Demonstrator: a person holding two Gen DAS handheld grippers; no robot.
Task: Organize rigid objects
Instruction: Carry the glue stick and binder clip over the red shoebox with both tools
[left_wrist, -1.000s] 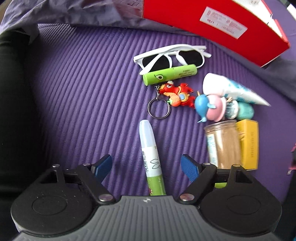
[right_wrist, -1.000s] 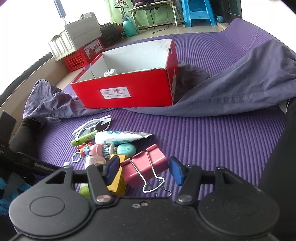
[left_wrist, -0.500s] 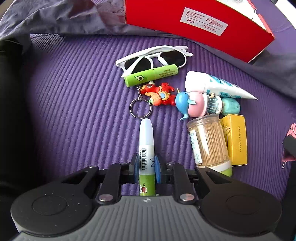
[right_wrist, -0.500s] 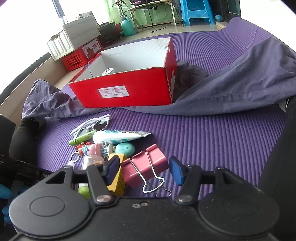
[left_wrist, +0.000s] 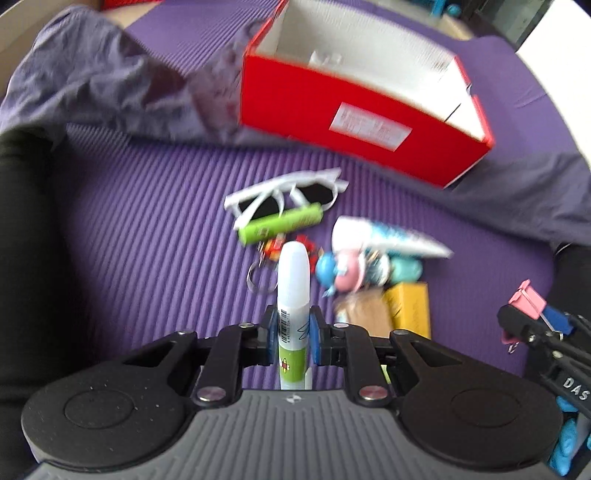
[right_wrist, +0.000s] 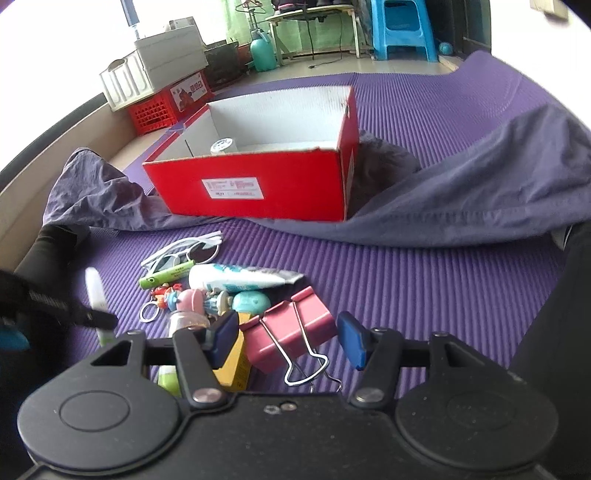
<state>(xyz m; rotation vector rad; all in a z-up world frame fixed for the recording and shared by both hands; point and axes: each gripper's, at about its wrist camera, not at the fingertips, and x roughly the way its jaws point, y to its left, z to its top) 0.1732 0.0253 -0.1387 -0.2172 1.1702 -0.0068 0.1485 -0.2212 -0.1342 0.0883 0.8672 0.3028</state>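
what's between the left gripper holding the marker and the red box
In the left wrist view, past the marker held by the left gripper, lie a keyring, green tube and white sunglasses, then bare purple mat before the red box.

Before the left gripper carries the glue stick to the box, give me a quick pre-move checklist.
1. Left gripper shut on the glue stick: ok.
2. Stick lifted off the purple mat: cannot tell, the left view is blurred.
3. Red box open on top with room inside: ok; one white round item sits in it.
4. Path over the sunglasses and green tube: ok if carried high.
5. Right gripper open around the pink binder clip, not gripping: ok.
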